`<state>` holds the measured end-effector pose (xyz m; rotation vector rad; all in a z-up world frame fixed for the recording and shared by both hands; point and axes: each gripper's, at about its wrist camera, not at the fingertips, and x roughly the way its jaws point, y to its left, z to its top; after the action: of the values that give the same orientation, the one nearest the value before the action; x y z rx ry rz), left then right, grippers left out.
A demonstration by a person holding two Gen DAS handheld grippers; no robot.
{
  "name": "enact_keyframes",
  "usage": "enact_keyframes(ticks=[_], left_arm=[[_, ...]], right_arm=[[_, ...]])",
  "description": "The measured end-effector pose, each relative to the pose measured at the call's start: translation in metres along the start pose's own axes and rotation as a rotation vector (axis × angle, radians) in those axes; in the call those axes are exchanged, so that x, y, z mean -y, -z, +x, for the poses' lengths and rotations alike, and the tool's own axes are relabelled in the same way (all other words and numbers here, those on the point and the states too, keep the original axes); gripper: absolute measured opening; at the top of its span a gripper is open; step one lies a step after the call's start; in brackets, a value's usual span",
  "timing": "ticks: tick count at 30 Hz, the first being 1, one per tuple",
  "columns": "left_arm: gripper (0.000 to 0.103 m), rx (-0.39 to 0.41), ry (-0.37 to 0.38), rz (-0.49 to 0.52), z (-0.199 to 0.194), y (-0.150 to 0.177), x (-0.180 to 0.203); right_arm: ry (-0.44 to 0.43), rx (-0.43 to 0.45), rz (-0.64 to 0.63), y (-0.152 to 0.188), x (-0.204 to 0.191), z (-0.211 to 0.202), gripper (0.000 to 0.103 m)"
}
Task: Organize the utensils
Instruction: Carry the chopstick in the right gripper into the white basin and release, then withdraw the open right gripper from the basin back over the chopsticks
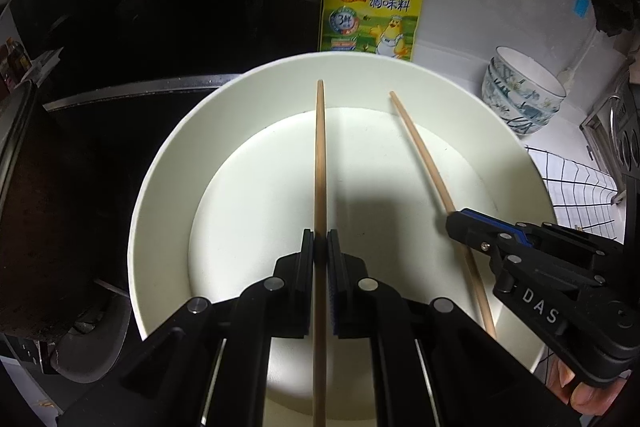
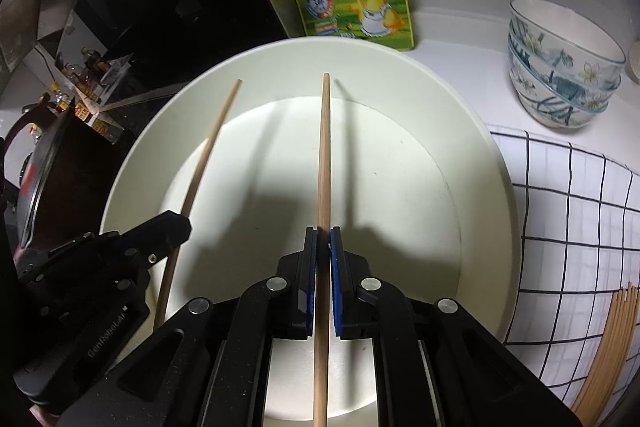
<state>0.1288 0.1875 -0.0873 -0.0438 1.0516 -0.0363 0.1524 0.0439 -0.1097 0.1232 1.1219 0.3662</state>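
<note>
Your left gripper [image 1: 320, 243] is squeezed tight on one wooden chopstick [image 1: 320, 163], and your right gripper [image 2: 323, 241] is squeezed tight on the other chopstick [image 2: 324, 155]. Both sticks hang over the big white bowl [image 1: 168, 163], pointing toward its far side, one beside the other and not touching. Seen from the left camera, the side of your right gripper has the white letters "DAS" on it. Seen from the right camera, the side of your left gripper has faint writing that looks like "GenRoboAI", but it is hard to read. Behind the bowl a yellow pouch [image 1: 372, 3] leans on the white wall. It has big blue Chinese words, a green logo on top, a round badge with a "3", and a cartoon chick in an apron. To the right of the bowl, further back, stand stacked flower bowls [image 2: 560, 67] with blue and green plants painted on them. Just right of the bowl lies a white cloth with black lines [image 2: 568, 227], and a bunch of more chopsticks [image 2: 608, 339] rests on it. To the left of the bowl it is dark, with a black pan [image 1: 36, 211] near the bowl's edge.
</note>
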Motion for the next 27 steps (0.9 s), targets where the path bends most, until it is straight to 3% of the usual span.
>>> enact_keyframes(ticks=[2, 4, 6, 9, 27], left_arm=[[0.008, -0.01, -0.004, -0.007, 0.002, 0.002, -0.003], [0.015, -0.01, -0.011, -0.014, 0.001, 0.003, -0.006], [0.034, 0.001, -0.012, -0.022, -0.002, 0.003, -0.009], [0.053, 0.029, -0.022, -0.036, -0.011, 0.004, -0.014], [0.067, 0.09, -0.025, -0.049, -0.071, 0.023, -0.008]], right_arm=[[0.007, -0.001, 0.004, 0.001, 0.001, -0.001, 0.007], [0.016, 0.01, -0.001, 0.002, 0.0, -0.005, 0.013], [0.025, 0.026, -0.009, 0.002, -0.001, -0.01, 0.018], [0.024, 0.048, -0.012, 0.002, -0.003, -0.02, 0.018], [0.005, 0.119, -0.023, 0.038, 0.006, -0.092, 0.029]])
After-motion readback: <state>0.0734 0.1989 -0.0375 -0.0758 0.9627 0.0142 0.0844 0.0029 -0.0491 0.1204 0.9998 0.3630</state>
